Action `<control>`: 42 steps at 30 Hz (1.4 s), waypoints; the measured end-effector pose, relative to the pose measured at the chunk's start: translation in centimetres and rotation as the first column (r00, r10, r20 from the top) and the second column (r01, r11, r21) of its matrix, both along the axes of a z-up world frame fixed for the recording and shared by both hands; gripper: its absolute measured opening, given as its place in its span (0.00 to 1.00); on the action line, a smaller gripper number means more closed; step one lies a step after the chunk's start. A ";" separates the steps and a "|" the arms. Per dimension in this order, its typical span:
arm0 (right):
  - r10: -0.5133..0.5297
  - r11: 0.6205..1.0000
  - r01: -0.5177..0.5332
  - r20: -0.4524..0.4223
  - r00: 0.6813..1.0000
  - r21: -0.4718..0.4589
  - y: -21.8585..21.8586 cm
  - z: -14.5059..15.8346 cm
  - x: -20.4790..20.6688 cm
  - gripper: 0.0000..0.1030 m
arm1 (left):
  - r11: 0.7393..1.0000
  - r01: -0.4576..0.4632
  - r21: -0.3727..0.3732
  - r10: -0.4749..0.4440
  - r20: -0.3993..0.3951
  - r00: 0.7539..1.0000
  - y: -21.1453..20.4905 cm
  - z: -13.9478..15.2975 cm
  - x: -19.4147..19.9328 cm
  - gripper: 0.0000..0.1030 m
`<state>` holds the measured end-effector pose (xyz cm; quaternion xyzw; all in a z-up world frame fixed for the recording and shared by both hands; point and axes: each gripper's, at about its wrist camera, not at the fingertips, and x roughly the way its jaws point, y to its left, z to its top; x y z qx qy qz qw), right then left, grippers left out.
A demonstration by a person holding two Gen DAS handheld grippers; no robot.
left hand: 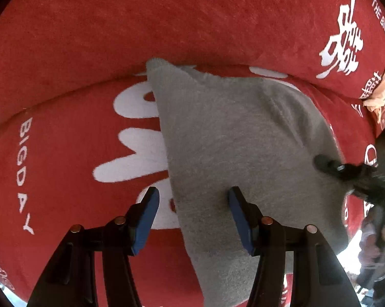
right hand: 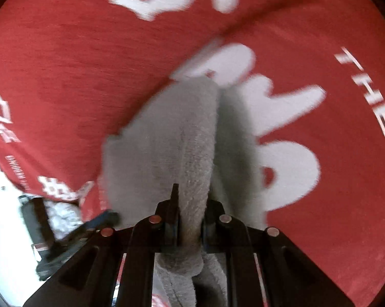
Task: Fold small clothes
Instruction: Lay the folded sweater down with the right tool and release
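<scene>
a red blanket [left hand: 64, 153] with white lettering carries the grey cloth [left hand: 243, 140], whose raised fold the right gripper [right hand: 190, 204] pinches tight, while the left gripper [left hand: 192, 204] hangs spread over the cloth's edge.

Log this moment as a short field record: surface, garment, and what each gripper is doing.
surface: red blanket with white lettering
garment: grey knit cloth, lying on the blanket, one edge gathered up
left gripper: open, straddling the cloth's left edge, pads not pressing
right gripper: shut on a raised fold of the cloth
fold status: not yet folded flat
</scene>
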<state>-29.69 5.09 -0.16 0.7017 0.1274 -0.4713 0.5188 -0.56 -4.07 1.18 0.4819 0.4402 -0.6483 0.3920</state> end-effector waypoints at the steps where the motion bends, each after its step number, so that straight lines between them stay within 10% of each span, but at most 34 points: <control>1: -0.022 0.999 0.022 0.010 1.000 0.027 0.1 -0.8 -0.1 0.13 | 1.000 0.001 0.002 -0.001 0.013 1.000 0.1 -0.2 -0.2 0.71; 4: -0.108 0.993 0.106 0.053 0.993 0.045 0.8 -1.3 -0.6 0.13 | 1.000 -0.002 -0.013 0.002 0.039 0.999 0.0 -0.1 -0.1 0.75; 13: 0.004 0.995 0.017 -0.212 0.977 0.095 1.3 3.0 1.0 0.17 | 1.000 0.000 0.011 -0.001 0.056 0.998 0.5 0.7 1.5 0.75; 24: 0.068 0.998 -0.065 -0.174 0.982 0.026 4.6 8.0 2.5 0.17 | 0.998 0.007 0.056 -0.010 0.049 0.999 3.8 0.3 2.0 0.76; 31: 0.264 0.960 -0.216 -0.311 0.913 0.180 5.9 4.5 6.2 0.15 | 0.994 0.038 0.102 -0.045 0.071 0.996 5.9 -1.3 1.7 0.76; 42: 0.261 0.955 -0.199 -0.297 0.918 0.222 7.4 2.7 5.3 0.00 | 0.992 0.045 0.119 -0.058 0.103 0.993 7.8 -1.6 2.2 0.79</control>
